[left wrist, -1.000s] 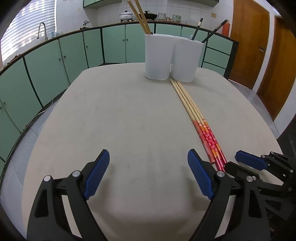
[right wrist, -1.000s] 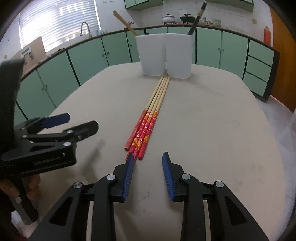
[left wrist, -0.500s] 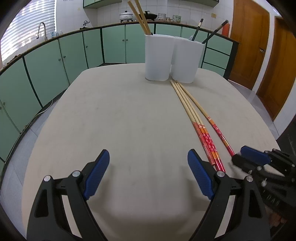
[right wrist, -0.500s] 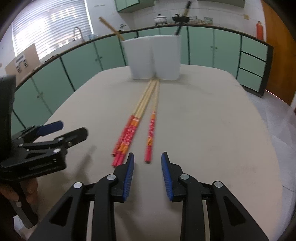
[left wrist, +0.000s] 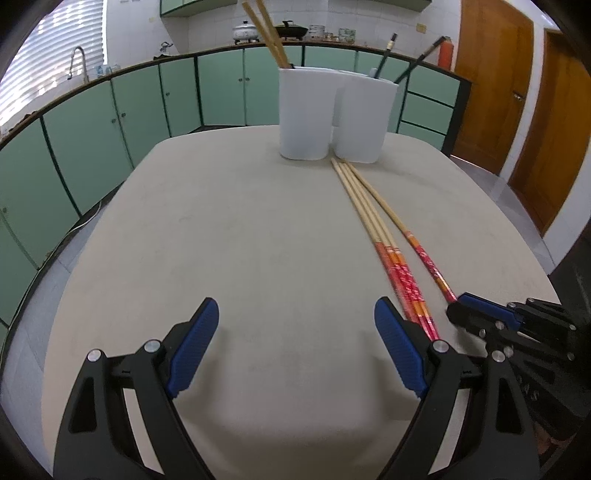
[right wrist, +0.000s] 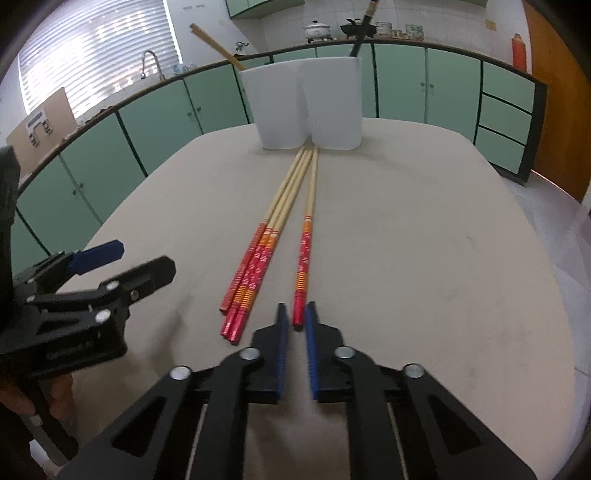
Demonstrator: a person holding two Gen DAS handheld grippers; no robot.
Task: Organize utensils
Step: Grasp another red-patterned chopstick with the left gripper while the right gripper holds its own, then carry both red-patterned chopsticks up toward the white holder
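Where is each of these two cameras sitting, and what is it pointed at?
Left wrist view: rides the left claw, looking down the table at the white holders; its jaws stand wide, nothing between them.
Right wrist view: rides the right claw, jaws closing on the separated chopstick; a hand shows at left.
Shared: table, holders, chopsticks, and each other's claw.

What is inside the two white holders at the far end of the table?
The left holder has two wooden chopsticks sticking out; the right holder has two dark ones. Their lower ends are hidden by the opaque walls.
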